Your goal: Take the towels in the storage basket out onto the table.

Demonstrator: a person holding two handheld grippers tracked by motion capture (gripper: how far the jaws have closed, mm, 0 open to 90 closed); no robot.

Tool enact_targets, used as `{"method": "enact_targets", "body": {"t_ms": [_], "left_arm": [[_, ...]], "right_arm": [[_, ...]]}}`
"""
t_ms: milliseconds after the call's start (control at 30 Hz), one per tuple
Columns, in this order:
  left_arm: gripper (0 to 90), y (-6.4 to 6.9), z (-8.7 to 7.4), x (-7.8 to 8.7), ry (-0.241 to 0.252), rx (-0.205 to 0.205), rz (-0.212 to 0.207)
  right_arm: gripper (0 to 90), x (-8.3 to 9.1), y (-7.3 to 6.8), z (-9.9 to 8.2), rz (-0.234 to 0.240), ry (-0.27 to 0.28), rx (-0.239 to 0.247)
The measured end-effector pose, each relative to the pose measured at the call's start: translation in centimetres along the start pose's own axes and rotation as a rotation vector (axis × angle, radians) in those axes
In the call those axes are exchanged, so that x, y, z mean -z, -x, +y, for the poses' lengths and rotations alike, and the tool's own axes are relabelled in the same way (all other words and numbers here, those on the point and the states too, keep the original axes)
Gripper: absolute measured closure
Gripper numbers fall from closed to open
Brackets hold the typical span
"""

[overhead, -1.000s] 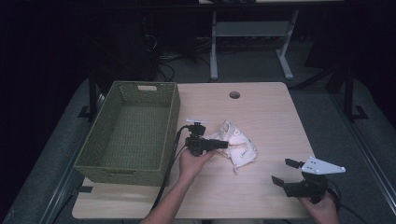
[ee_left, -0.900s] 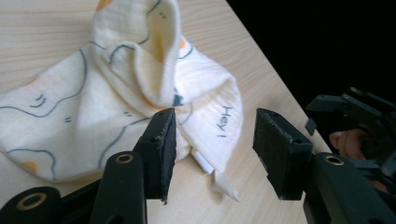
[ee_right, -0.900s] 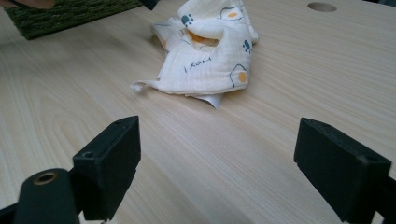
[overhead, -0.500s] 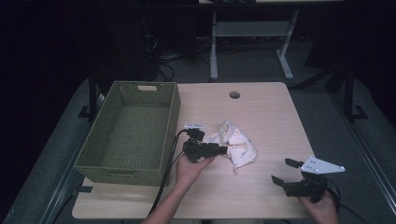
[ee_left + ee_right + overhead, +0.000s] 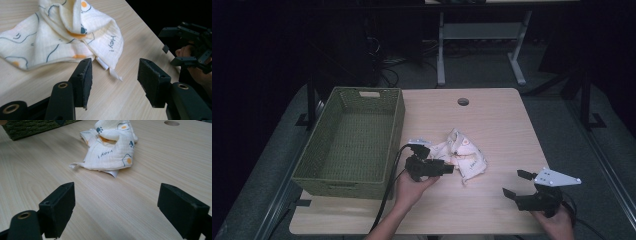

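Centrally on the table (image 5: 492,125) lay a crumpled cream cloth (image 5: 462,157) printed with eggs and "Hey!"; the left gripper (image 5: 113,80), jaws just widening, held nothing; the right gripper (image 5: 116,211) gaped empty.

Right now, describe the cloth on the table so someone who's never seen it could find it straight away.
On the light wooden table, look just right of the green woven basket, near the middle. The crumpled cream cloth lies there, in front of the left gripper. It is printed with fried eggs and blue paw marks and the word "Hey!".

Crumpled cream cloth (image 5: 463,157) with orange and blue prints, loose on the wooden tabletop (image 5: 492,120).
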State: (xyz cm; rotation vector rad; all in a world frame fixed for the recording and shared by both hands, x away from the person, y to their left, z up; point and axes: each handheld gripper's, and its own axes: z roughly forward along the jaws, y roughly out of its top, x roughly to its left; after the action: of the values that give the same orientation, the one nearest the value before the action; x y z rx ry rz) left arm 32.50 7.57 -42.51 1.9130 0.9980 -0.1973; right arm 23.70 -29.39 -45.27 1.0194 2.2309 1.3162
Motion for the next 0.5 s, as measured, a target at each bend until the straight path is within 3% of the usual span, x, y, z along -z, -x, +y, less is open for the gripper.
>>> {"method": "enact_targets", "body": {"t_ms": [267,500], "left_arm": [[44.6,-0.3,-1.1,0.8,-0.005,-0.002,-0.019],[43.4,0.2,-1.9,1.2,-0.014,-0.031,-0.014]], "right_arm": [[14.1,0.0,-0.1,0.0,-0.003,0.000,0.005],[14.0,0.0,-0.2,0.0,-0.003,-0.004,0.005]]}}
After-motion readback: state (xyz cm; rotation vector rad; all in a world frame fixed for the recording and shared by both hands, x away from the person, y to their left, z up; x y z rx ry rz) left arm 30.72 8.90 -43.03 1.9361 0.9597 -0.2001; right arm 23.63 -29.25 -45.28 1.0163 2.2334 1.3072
